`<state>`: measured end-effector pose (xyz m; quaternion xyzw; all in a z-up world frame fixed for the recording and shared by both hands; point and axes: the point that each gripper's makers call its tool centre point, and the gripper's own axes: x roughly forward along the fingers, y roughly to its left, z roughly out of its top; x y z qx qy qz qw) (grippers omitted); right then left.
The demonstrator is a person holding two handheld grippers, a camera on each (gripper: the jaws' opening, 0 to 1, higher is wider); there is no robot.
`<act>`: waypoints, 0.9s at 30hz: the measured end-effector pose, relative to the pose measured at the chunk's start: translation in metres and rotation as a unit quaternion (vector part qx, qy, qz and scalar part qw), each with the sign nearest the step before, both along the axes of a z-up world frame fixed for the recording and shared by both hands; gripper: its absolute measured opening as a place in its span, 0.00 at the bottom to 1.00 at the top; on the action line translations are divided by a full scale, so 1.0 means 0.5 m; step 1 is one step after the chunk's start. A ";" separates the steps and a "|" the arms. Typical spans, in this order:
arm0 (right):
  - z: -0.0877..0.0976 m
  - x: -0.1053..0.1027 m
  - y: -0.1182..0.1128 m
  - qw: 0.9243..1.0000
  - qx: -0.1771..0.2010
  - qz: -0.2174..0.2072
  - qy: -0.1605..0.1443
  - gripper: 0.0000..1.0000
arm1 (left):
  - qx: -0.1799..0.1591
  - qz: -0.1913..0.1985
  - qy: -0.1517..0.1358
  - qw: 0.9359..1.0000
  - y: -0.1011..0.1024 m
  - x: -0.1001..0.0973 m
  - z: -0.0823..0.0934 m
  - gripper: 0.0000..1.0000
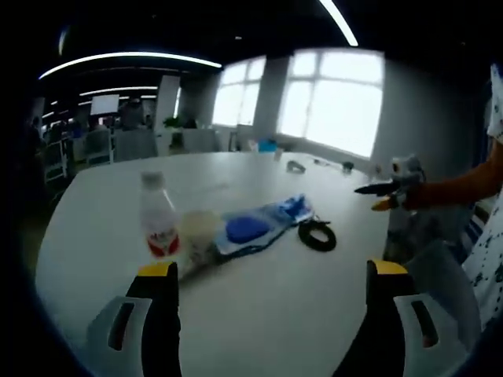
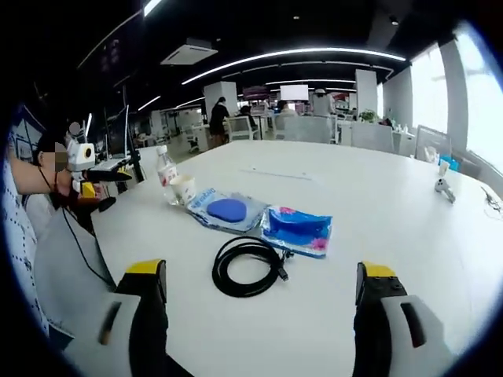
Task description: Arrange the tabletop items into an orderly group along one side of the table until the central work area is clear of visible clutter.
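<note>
Coiled black cable (image 2: 247, 267) lying just ahead of right tongs (image 2: 259, 294), mid-bench (image 2: 377, 196). Both tongs spread wide, left tongs (image 1: 271, 287) too, nothing held. Looks light, floppy; best pinched across several loops. Beyond: blue packets (image 2: 297, 229) and (image 2: 228, 210), probably soft, slippery film; grab by an edge. Paper cup (image 2: 182, 189) crushable; bottle (image 2: 165, 174) tippy, take at waist.

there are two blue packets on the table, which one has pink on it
The packet nearer the right gripper, just beyond the black cable. It has pink patches on its edges; the other packet, by the cup, is clear with a blue oval inside.
</note>
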<state>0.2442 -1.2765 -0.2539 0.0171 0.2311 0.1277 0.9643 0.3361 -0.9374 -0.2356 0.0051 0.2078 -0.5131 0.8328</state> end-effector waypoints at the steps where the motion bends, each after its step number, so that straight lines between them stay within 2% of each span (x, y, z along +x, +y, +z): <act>1: 0.000 -0.005 -0.005 1.000 0.002 -0.003 0.001 0.99 | 0.001 0.002 -0.002 1.000 0.002 -0.005 -0.001 0.96; 5: -0.005 -0.027 -0.018 1.000 0.007 -0.013 -0.002 0.98 | -0.001 0.024 0.005 1.000 0.014 -0.024 -0.011 0.96; 9: -0.030 -0.052 -0.024 1.000 0.011 -0.017 0.012 0.97 | 0.007 0.031 0.010 0.999 0.011 -0.042 -0.026 0.96; 13: -0.037 -0.074 -0.023 1.000 0.016 -0.020 0.013 0.96 | 0.012 0.032 0.005 0.999 0.012 -0.062 -0.026 0.96; 15: -0.039 -0.086 -0.025 0.999 0.020 -0.025 0.014 0.96 | 0.017 0.035 0.015 0.999 0.017 -0.072 -0.034 0.96; 20: -0.051 -0.111 -0.026 0.999 0.024 -0.025 0.016 0.96 | 0.018 0.052 0.016 0.998 0.029 -0.085 -0.039 0.96; 27: -0.071 -0.124 -0.015 0.999 0.022 -0.014 0.032 0.94 | 0.021 0.055 0.021 0.998 0.018 -0.094 -0.048 0.95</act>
